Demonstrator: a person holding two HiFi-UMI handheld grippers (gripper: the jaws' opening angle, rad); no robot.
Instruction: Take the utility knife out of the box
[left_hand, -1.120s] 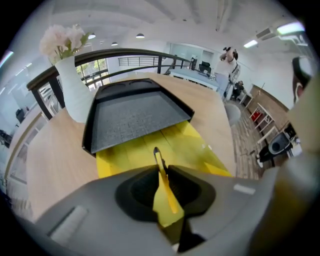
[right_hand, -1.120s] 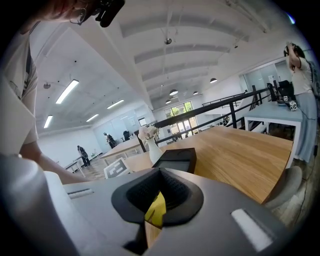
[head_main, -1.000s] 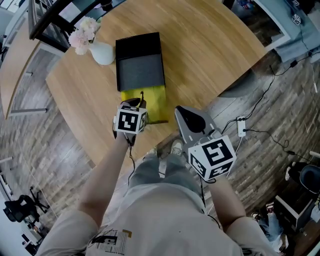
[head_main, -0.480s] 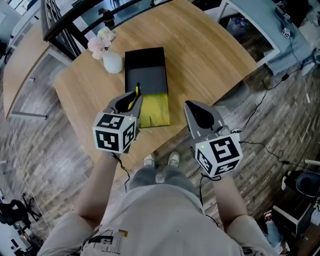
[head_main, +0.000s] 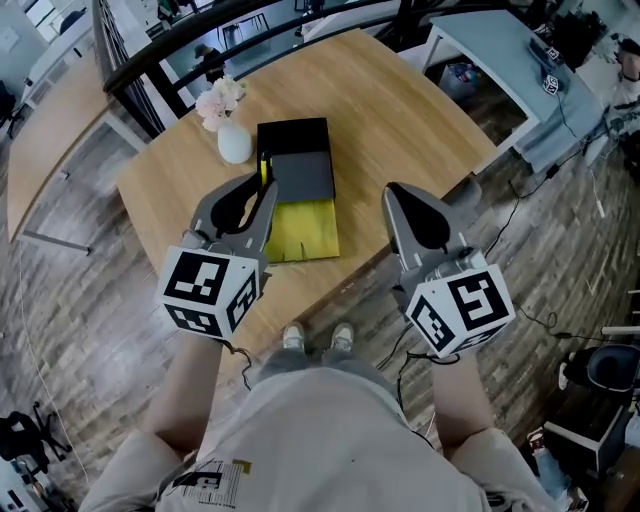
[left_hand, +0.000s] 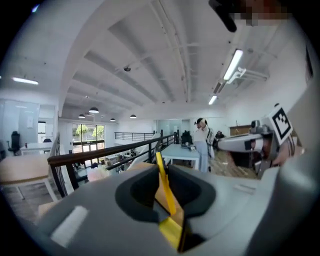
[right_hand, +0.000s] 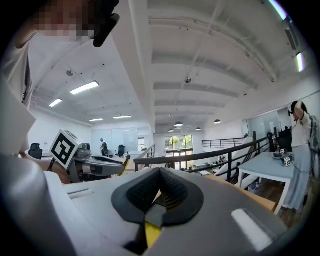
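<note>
Now your left gripper (head_main: 264, 188) pinches the utility knife (head_main: 265, 167) over the box (head_main: 293, 133). Your right gripper (head_main: 402, 198), beside the box, is pressed together.

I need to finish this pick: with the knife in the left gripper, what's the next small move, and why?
Probably swing the left gripper sideways and lower the utility knife onto bare table beside the box. Its jaws are clamped on the knife, which is lifted out of the open box; the vase stands by the box's far left corner, so the near side looks safer.
</note>
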